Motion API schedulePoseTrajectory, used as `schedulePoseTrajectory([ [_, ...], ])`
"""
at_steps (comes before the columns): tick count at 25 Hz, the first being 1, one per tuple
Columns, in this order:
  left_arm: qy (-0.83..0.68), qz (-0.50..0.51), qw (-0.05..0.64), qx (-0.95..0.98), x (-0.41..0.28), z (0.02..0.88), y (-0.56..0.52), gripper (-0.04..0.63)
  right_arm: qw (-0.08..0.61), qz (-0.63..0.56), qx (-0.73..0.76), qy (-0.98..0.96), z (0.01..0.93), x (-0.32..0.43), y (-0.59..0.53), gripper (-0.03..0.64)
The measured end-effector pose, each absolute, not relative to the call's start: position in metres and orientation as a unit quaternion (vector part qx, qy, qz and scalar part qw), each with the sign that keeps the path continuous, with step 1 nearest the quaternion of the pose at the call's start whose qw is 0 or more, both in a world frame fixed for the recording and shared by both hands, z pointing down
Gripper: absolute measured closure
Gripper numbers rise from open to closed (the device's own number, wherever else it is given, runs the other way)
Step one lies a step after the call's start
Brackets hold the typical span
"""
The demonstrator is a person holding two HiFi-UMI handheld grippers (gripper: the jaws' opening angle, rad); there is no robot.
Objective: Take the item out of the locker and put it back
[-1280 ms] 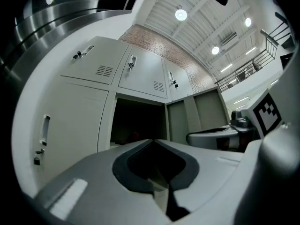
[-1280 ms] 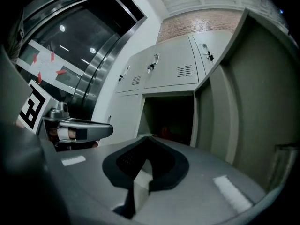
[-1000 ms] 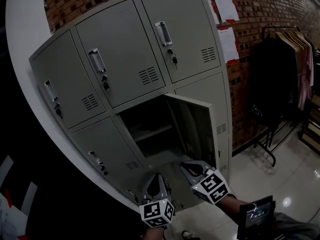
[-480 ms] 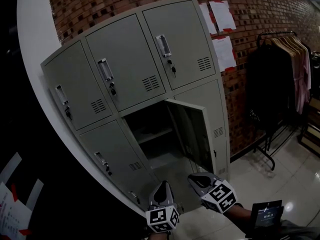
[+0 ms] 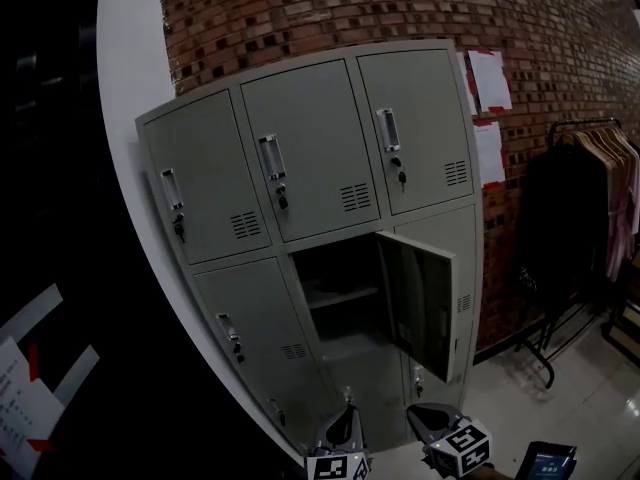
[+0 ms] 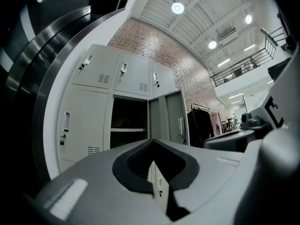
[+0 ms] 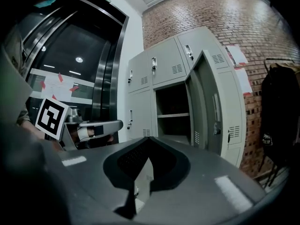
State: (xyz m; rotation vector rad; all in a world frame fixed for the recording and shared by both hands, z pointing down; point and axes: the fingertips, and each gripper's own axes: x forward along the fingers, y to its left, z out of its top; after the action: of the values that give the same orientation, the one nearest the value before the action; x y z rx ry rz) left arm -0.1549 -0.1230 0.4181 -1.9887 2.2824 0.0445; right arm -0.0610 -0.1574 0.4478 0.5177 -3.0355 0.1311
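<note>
Left gripper (image 5: 345, 415) and right gripper (image 5: 418, 416) are sitting low at the bottom edge, side by side but not touching. Both are pointing toward the locker (image 5: 310, 168) and standing well short of it. Both jaw pairs are closing pad to pad, with nothing between them.

A dark device with a lit screen (image 5: 548, 463) is showing just right of the right gripper. The glossy floor (image 5: 570, 393) is catching reflections beyond it.

One locker door (image 5: 425, 303) is standing open, in the middle column under the top row, swinging out to the right. Its compartment (image 5: 335, 273) is showing one shelf (image 5: 345, 296). The inside is reading dark, so I can't tell where the item is. The other doors are sitting closed, and keys are hanging from the top-row locks (image 5: 400, 178).

Behind it, a brick wall (image 5: 400, 18) is carrying papers (image 5: 490, 78) to the right of the locker. A clothes rack (image 5: 590, 208) is standing further right, against the wall.
</note>
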Motion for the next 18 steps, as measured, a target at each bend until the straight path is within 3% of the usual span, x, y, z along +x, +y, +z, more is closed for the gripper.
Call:
schedulePoseTrajectory([
  [18,0.764,0.033,0.022,-0.644,-0.168,0.435,-0.093,0.597,0.016,0.045,0.185,-0.982,0.448,-0.064,-0.146,0.627],
])
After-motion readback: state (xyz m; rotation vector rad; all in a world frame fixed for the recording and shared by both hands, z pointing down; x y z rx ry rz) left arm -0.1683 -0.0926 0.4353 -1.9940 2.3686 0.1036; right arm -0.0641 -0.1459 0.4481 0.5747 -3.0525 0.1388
